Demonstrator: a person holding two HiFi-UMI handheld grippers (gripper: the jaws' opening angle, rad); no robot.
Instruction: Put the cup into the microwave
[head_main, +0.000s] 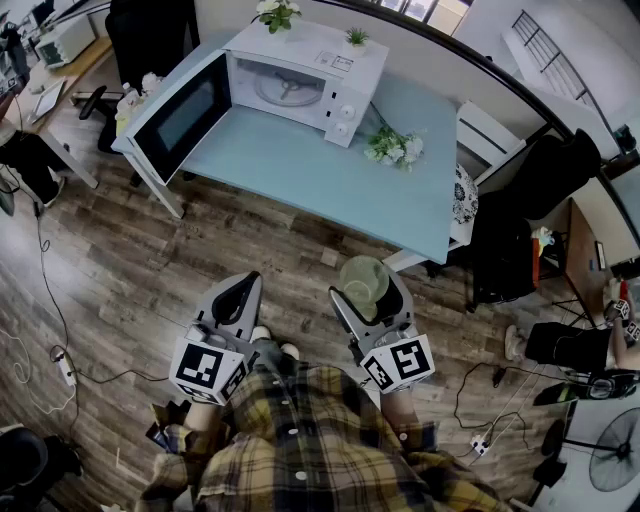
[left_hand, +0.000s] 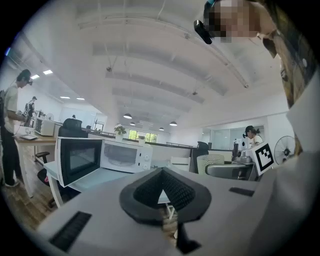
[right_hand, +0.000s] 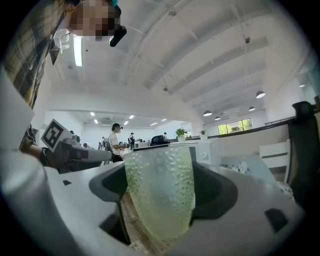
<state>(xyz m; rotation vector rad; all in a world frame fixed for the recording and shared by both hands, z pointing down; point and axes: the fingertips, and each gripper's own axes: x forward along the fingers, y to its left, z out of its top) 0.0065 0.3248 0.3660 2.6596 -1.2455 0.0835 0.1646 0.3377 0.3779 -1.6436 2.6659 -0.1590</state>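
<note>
Gripping cup (right_hand: 159, 195) w/ right gripper (head_main: 367, 287); left gripper (left_hand: 161, 191) clenched empty; microwave door (head_main: 185, 115) open

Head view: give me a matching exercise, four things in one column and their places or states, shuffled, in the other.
Things
1. cup
2. microwave door
3. left gripper
4. flowers

Places or states
A. lying on the blue table, right of the microwave
B. swung open
C. held in the right gripper
D. shut, holding nothing

Pairs: 1-C, 2-B, 3-D, 4-A
</note>
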